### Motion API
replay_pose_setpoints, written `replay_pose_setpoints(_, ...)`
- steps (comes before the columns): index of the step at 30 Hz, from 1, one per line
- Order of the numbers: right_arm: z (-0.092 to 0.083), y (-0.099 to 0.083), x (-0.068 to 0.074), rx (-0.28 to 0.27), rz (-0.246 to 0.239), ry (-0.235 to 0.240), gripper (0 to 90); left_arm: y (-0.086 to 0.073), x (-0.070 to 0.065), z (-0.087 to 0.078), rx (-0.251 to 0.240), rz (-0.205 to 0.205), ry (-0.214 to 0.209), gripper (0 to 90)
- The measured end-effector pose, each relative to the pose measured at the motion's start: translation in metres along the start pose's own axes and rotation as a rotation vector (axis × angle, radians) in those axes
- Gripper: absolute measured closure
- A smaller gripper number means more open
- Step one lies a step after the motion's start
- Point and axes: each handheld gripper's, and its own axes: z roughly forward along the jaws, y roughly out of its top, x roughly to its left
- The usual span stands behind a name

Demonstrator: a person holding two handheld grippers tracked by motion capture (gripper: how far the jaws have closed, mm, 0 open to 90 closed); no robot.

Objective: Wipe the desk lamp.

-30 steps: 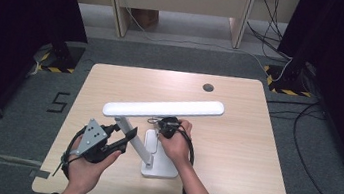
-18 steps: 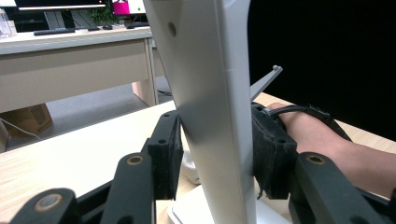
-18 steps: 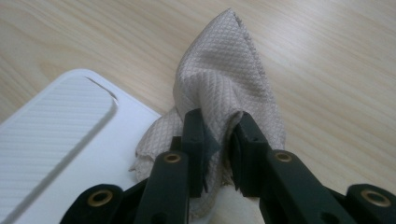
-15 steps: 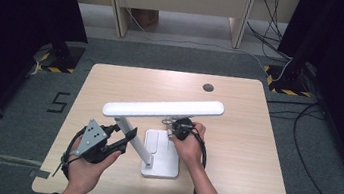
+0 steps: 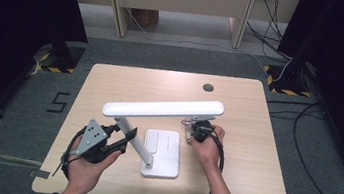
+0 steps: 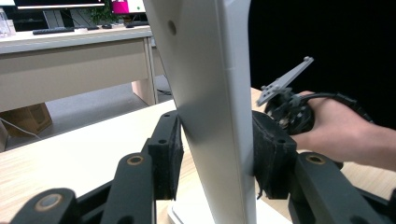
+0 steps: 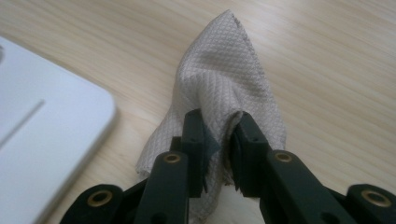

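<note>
A white desk lamp stands on the table, its flat base (image 5: 161, 152) near the front and its long head bar (image 5: 163, 108) above. My left gripper (image 5: 127, 139) is shut on the slanted lamp arm (image 6: 210, 93), a pad (image 6: 169, 154) pressing on each side of it. My right gripper (image 5: 195, 130) is just right of the base, low over the table. In the right gripper view its jaws (image 7: 219, 135) pinch a bunched whitish woven cloth (image 7: 224, 79) that drapes onto the wood, with the base's corner (image 7: 42, 135) at the left.
A dark round grommet (image 5: 208, 87) sits near the far edge of the wooden table (image 5: 253, 153). Bare wood lies to the right of my right hand (image 6: 336, 126). Cables trail on the floor at the right, and desk legs stand beyond the table.
My right hand has moved to the right with the cloth, from over the lamp base to the table beside it. The left gripper has stayed on the lamp arm.
</note>
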Motion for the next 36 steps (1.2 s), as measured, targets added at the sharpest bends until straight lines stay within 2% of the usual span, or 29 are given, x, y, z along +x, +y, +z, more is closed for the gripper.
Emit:
replay_pose_setpoints(5, -0.006, -0.012, -0.02, 0.012, 0.04, -0.05, 76.2, 0.0, 0.0, 0.001, 0.002, 0.002, 0.001, 56.7)
replay_pose_setpoints(9, -0.005, -0.021, -0.025, 0.017, 0.069, -0.055, 73.4, 0.0, 0.0, 0.001, 0.003, 0.004, 0.001, 56.9)
replay_pose_setpoints(11, -0.006, -0.021, -0.025, 0.003, 0.079, -0.053, 67.7, 0.0, 0.0, 0.001, 0.003, 0.002, 0.0, 56.9)
replay_pose_setpoints(15, -0.016, -0.019, -0.023, -0.046, 0.107, -0.05, 52.1, 0.0, 0.001, 0.001, 0.003, 0.003, -0.004, 57.1)
replay_pose_setpoints(19, -0.043, -0.015, -0.016, -0.144, 0.082, -0.085, 44.1, 0.0, 0.001, 0.002, 0.002, 0.008, -0.004, 57.3)
replay_pose_setpoints(21, -0.058, -0.015, -0.009, -0.18, 0.048, -0.092, 43.0, 0.001, 0.002, 0.003, 0.004, 0.006, -0.003, 57.5)
replay_pose_setpoints(23, -0.069, -0.018, 0.002, -0.188, 0.009, -0.028, 43.8, 0.001, 0.003, 0.003, 0.004, 0.006, -0.002, 57.7)
replay_pose_setpoints(24, -0.072, -0.021, 0.009, -0.18, -0.009, 0.03, 44.6, 0.001, 0.003, 0.003, 0.004, 0.005, -0.002, 57.8)
replay_pose_setpoints(26, -0.076, -0.033, 0.027, -0.142, -0.052, 0.189, 44.5, 0.001, 0.003, 0.003, 0.004, 0.005, -0.001, 57.9)
replay_pose_setpoints(27, -0.076, -0.04, 0.037, -0.123, -0.074, 0.249, 44.0, 0.001, 0.003, 0.004, 0.003, 0.002, -0.002, 58.0)
replay_pose_setpoints(30, -0.072, -0.062, 0.065, -0.066, -0.167, 0.301, 40.6, 0.001, 0.003, 0.004, 0.004, 0.004, 0.0, 58.1)
replay_pose_setpoints(33, -0.07, -0.075, 0.083, -0.039, -0.192, 0.347, 38.9, 0.001, 0.004, 0.004, 0.007, 0.003, 0.0, 58.1)
replay_pose_setpoints(36, -0.07, -0.079, 0.093, -0.032, -0.23, 0.339, 39.4, 0.001, 0.004, 0.004, 0.007, 0.006, -0.001, 58.1)
